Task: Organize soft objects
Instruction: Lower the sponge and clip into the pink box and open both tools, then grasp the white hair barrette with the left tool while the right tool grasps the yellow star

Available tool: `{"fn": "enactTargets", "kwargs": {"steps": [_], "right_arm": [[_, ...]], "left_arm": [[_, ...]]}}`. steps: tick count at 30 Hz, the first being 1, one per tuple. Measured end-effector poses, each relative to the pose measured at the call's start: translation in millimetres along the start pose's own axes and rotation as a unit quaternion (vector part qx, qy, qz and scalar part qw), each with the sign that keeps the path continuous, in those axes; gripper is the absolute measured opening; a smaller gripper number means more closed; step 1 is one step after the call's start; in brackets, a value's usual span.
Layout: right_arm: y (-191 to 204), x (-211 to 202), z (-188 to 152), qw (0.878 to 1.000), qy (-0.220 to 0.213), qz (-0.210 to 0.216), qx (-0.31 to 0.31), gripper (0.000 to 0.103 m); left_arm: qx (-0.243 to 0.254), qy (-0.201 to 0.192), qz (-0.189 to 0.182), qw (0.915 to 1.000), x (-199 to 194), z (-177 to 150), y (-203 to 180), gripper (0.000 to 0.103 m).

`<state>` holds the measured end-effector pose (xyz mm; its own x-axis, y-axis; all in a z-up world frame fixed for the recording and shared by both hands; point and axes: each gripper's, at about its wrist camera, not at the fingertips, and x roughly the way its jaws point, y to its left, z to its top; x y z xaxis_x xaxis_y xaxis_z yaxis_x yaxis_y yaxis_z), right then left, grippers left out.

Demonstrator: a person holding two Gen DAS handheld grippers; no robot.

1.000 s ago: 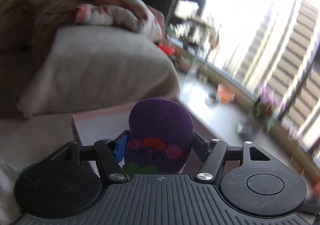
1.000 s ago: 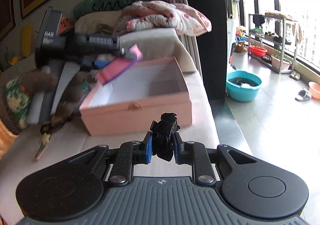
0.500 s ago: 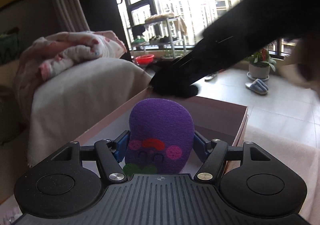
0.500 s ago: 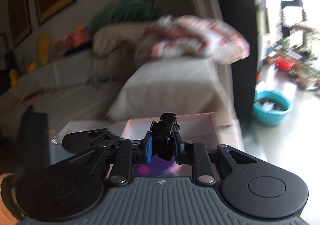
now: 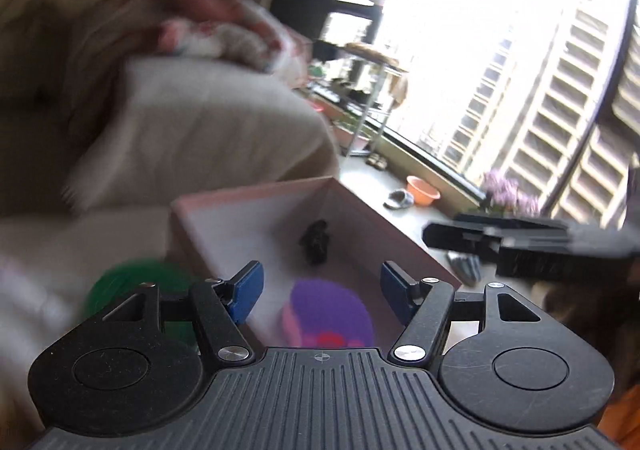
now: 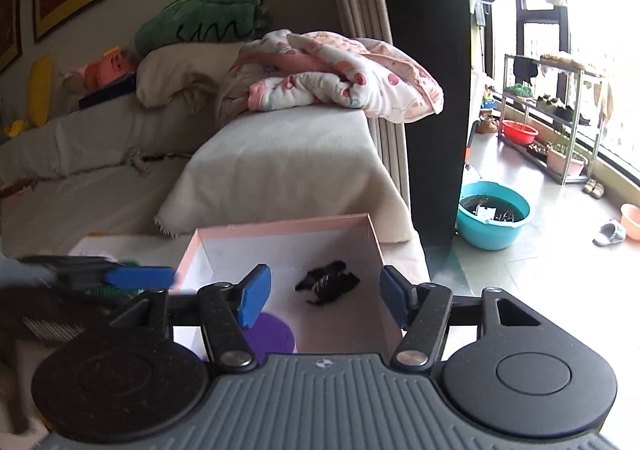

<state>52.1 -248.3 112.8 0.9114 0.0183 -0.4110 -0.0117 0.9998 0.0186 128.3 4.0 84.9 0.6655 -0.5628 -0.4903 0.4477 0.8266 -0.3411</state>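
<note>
Right tool opening, empty; black scrunchie inside pink box.

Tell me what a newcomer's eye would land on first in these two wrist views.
First, the pink box in the middle, open-topped, with a small black fuzzy thing lying on its white floor and a purple plush at its near end. Next, both grippers above it with blue pads apart and nothing between them: the right gripper, its jaws opening, and the left gripper. Behind, a pink-patterned blanket is heaped on the sofa's arm.
</note>
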Motion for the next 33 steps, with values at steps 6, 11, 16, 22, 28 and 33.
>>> {"fn": "enactTargets", "kwargs": {"steps": [6, 11, 16, 22, 28, 33], "right_arm": [[28.7, -19.1, -28.5, 0.998, -0.009, 0.017, -0.060, 0.062], [66.5, -33.3, -53.9, 0.992, -0.017, 0.045, -0.113, 0.064], [102.4, -36.7, -78.2, 0.985, 0.001, 0.068, -0.157, 0.065], [124.1, -42.8, -94.9, 0.979, 0.016, 0.090, -0.183, 0.065], [130.4, -37.7, -97.3, 0.979, 0.036, 0.097, -0.178, 0.065], [144.2, -29.7, -96.5, 0.978, 0.056, 0.114, -0.166, 0.065]], "left_arm": [[-0.008, -0.005, 0.100, 0.9950, -78.8, -32.0, 23.9, 0.070], [-0.057, 0.050, 0.162, 0.9839, -108.5, -81.8, 44.3, 0.069], [-0.038, 0.079, 0.170, 0.9816, -103.9, -114.9, 29.3, 0.047], [0.034, 0.094, 0.203, 0.9741, -87.3, -114.9, 11.6, 0.043], [0.025, 0.081, 0.204, 0.9754, -95.3, -122.9, 12.2, 0.024], [-0.016, 0.068, 0.210, 0.9753, -111.0, -124.0, 29.2, 0.024]]}}
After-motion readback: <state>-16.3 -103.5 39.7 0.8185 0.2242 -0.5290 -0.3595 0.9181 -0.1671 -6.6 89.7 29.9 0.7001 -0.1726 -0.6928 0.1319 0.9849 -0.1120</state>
